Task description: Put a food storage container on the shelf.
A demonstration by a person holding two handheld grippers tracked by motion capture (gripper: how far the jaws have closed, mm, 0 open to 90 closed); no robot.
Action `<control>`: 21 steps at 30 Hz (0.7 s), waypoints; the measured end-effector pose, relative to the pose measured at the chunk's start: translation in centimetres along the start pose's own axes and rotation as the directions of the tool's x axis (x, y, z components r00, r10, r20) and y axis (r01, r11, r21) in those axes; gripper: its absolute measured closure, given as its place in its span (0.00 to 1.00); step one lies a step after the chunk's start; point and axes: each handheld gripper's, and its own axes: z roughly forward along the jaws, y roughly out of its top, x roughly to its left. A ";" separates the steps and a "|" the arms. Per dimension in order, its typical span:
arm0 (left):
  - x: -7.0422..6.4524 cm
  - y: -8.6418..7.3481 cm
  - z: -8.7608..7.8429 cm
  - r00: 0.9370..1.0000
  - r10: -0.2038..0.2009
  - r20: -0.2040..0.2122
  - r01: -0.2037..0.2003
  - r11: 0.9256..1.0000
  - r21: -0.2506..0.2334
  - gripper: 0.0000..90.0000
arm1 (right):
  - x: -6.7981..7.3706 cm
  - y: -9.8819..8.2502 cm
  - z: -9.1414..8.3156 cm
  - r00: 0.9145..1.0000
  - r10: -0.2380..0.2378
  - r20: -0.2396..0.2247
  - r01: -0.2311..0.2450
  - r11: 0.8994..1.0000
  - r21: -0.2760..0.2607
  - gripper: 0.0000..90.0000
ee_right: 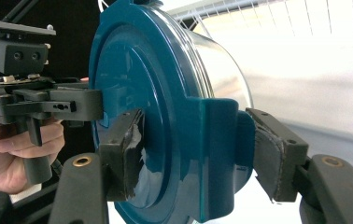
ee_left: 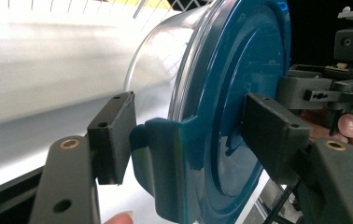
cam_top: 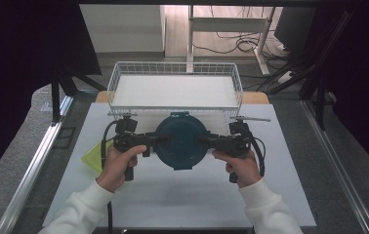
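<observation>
Left tool (cam_top: pixel 149 140) and right tool (cam_top: pixel 211 141) each clamp a side latch of the teal-lidded container (cam_top: pixel 180 141). We hold it between them over the desk's (cam_top: pixel 173 195) far half, lid up (wire basket (cam_top: pixel 175 73) just beyond, straight ahead).

table (cam_top: pixel 182 195): white sheet | wire basket (cam_top: pixel 175 87) | yellow-green item (cam_top: pixel 92 157), possibly a lid

Two white-sleeved forearms reach forward. The left hand-held gripper (cam_top: pixel 159 140) and right hand-held gripper (cam_top: pixel 203 140) point inward at each other, each clamped on a lid clip.
</observation>
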 end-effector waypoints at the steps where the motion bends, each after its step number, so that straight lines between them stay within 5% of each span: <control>1: 0.0 0.2 -0.1 1.000 -0.001 0.003 0.001 1.000 -0.001 0.40 | 0.1 0.2 0.0 1.000 -0.006 0.001 0.006 1.000 -0.004 0.43; 21: -0.8 5.6 -1.9 1.000 0.018 0.019 -0.017 0.997 -0.080 0.41 | 2.0 5.7 -0.4 0.998 -0.055 0.000 0.055 0.998 -0.039 0.43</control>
